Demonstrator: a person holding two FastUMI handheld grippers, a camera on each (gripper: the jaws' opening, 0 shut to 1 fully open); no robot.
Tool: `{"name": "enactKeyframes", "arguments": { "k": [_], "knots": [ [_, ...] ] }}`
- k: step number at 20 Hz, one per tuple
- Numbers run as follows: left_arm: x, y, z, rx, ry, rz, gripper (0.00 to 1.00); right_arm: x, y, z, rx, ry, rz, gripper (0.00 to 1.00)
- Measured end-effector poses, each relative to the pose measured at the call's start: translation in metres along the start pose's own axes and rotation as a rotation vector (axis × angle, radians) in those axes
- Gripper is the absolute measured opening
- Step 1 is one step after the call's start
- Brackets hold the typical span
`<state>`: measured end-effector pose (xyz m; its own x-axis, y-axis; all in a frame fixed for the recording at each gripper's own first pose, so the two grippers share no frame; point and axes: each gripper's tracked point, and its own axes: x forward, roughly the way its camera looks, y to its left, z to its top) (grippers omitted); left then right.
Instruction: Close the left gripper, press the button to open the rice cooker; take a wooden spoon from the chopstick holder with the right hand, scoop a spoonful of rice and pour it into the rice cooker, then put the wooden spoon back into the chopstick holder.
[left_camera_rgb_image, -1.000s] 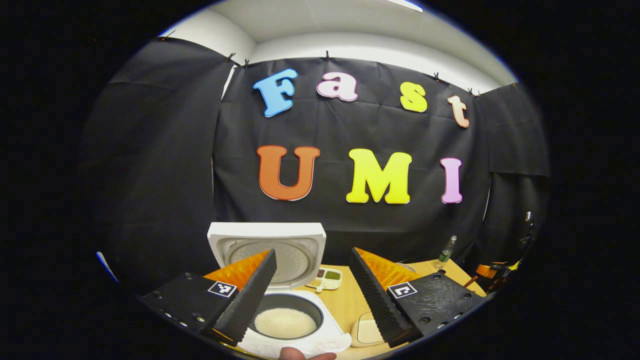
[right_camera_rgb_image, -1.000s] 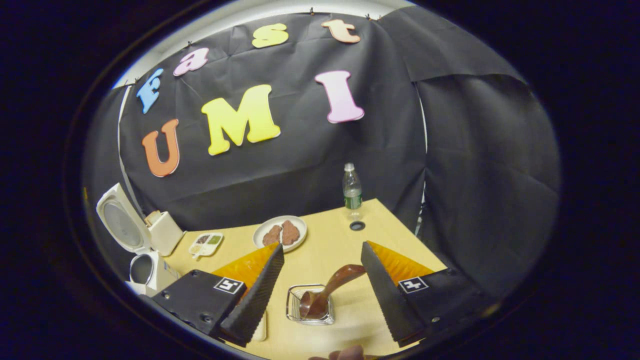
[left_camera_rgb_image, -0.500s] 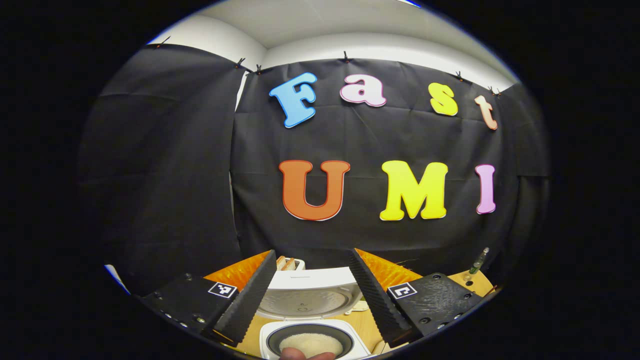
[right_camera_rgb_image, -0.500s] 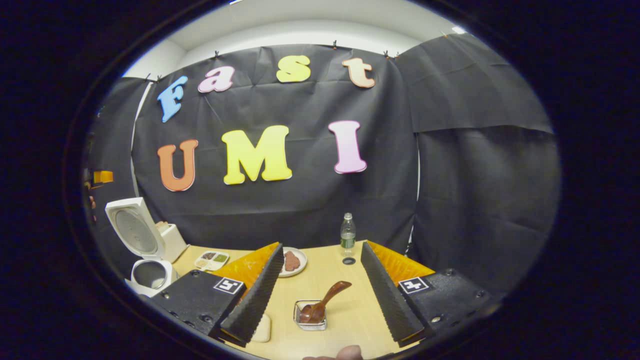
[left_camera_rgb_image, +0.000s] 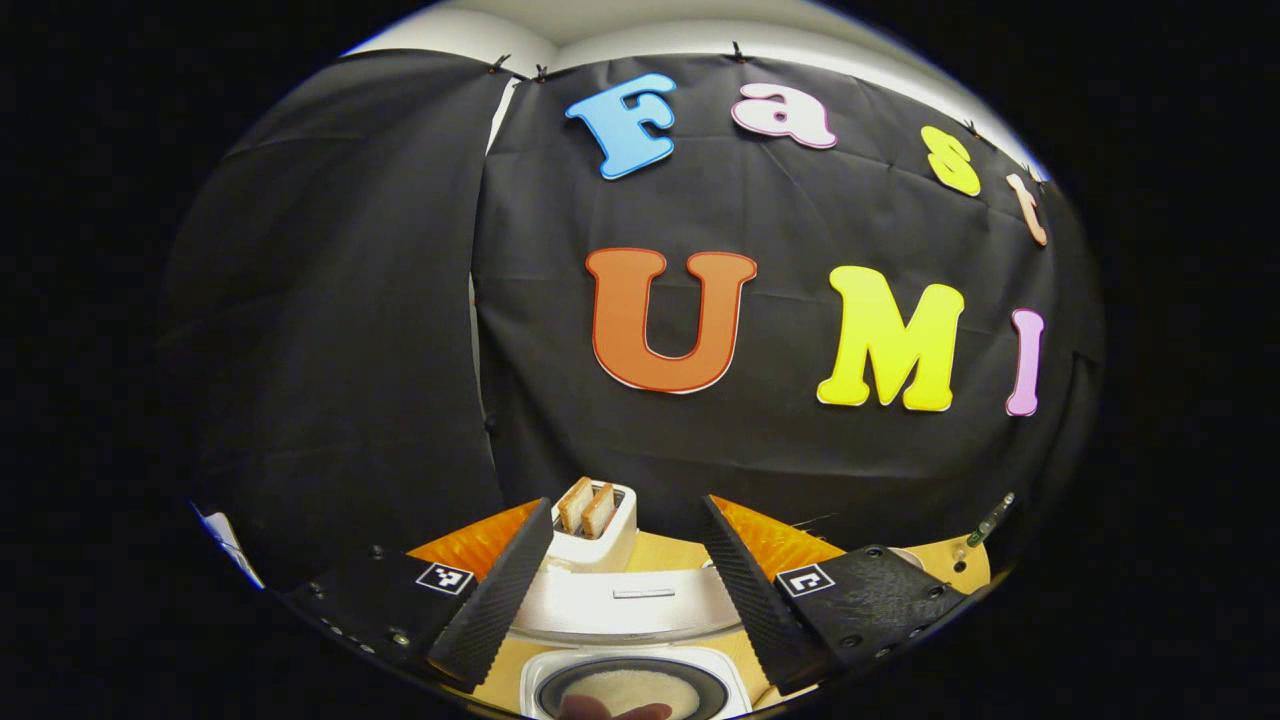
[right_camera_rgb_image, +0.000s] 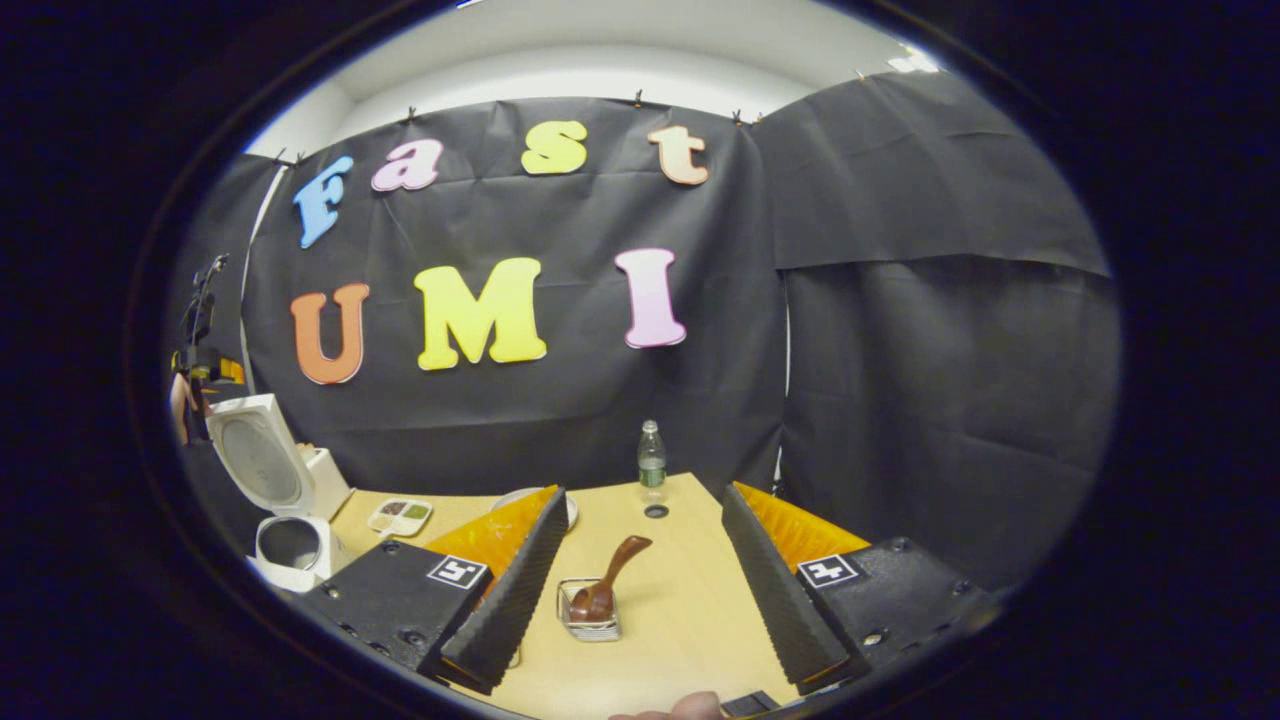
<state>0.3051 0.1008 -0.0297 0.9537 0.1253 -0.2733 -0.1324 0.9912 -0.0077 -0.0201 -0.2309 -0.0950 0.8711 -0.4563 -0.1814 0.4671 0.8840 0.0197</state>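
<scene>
So I'm looking down my right gripper (right_camera_rgb_image: 640, 590) and both of its fingers are spread wide with nothing in between. Just past them the wooden spoon (right_camera_rgb_image: 603, 584) is leaning bowl-down in the little wire chopstick holder (right_camera_rgb_image: 589, 621) on the table (right_camera_rgb_image: 690, 610), handle tilting up to the right, nothing touching it. So going by what's in front of me, I'm reading this as the tail end of the job: spoon is parked back in its holder and the gripper is sitting clear of it.

Over on the left gripper (left_camera_rgb_image: 625, 590), the fingers are standing apart too, empty. Right below them the rice cooker (left_camera_rgb_image: 630, 690) is sitting open with a pale mound of rice (left_camera_rgb_image: 625, 688) in the pot, and its lid (left_camera_rgb_image: 625, 605) is tipped up just behind. A fingertip (left_camera_rgb_image: 610, 711) of the hand holding the rig is poking in at the very bottom. Beyond the lid there's a toaster (left_camera_rgb_image: 598, 525) with two slices sticking out.

Farther off in the right gripper view I'm seeing a small divided dish (right_camera_rgb_image: 398, 516), a plate edge (right_camera_rgb_image: 568, 505) and a water bottle (right_camera_rgb_image: 651, 460) near the back wall.

Next move, I reckon, calls for nothing fancy: backing both grippers off without clipping that spoon handle.
</scene>
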Motion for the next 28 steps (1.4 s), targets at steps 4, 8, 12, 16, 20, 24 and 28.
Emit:
{"name": "enactKeyframes", "arguments": {
  "k": [4,8,12,16,20,24,28],
  "knots": [
    [0.004,0.001,-0.014,0.005,0.063,-0.007,0.94,0.008,0.01,-0.004,0.019,0.015,0.019,0.98],
    [0.002,0.001,-0.021,0.023,0.096,0.008,0.97,0.027,0.039,-0.005,0.01,0.032,0.115,0.98],
    [-0.024,-0.002,-0.037,0.016,0.173,0.034,0.97,0.058,0.067,-0.005,-0.011,0.043,0.238,0.98],
    [-0.067,-0.01,-0.071,0.009,0.261,0.062,0.97,0.084,0.092,-0.009,-0.063,0.07,0.377,0.97],
    [-0.106,-0.029,-0.12,-0.064,0.355,0.023,0.96,0.076,0.102,0.005,-0.094,0.024,0.422,0.97],
    [-0.132,-0.034,-0.173,-0.041,0.42,-0.015,0.96,0.035,0.104,0.002,-0.081,0.022,0.412,0.98],
    [-0.142,-0.035,-0.219,-0.068,0.509,-0.062,0.97,-0.01,0.091,-0.004,-0.07,0.03,0.376,0.98]
  ]
}}
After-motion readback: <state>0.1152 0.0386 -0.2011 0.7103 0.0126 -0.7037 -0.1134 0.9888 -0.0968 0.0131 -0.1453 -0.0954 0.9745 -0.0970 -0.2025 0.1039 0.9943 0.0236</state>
